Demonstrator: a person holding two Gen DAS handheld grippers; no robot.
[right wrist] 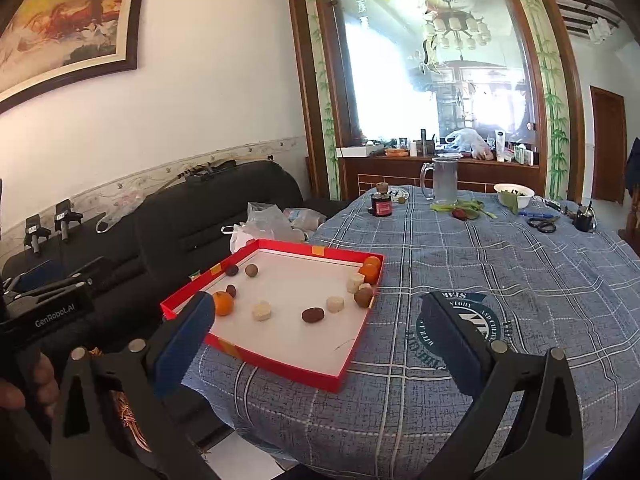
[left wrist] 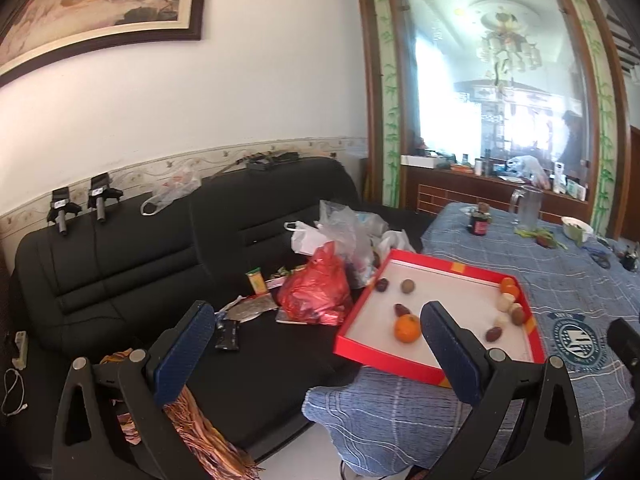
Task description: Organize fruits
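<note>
while both grippers hang in the air with nothing in them, the fruit sits in a red tray [right wrist: 344,376] on the table. the left gripper [left wrist: 316,344] has its two blue fingers [left wrist: 186,352] spread wide apart, and it floats over the gap between the black sofa [left wrist: 120,264] and the table edge. the right gripper [right wrist: 320,340] has its fingers [right wrist: 188,340] spread wide too, and it floats over the near side of the table, with the tray just ahead of its left finger.

the tray lies flat on the blue checked tablecloth [right wrist: 520,280], with one corner poking out past the table edge toward the sofa. inside it, an orange [right wrist: 223,303] sits near the left wall, with a small dark fruit [right wrist: 231,290] touching or almost touching it. a dark fruit [right wrist: 231,270] and a brown round fruit [right wrist: 251,270] sit near the far left corner. two more oranges [right wrist: 370,270] are tucked in the far right corner. pale round pieces [right wrist: 261,310] are scattered around the middle and right side. a dark oval fruit [right wrist: 313,314] lies near the middle.

on the sofa there is a red plastic bag [left wrist: 316,296] and some clear bags [left wrist: 348,228]. farther back on the table stand a glass jug [right wrist: 442,180], a small dark bottle [right wrist: 381,202] and a white bowl [right wrist: 514,194].
</note>
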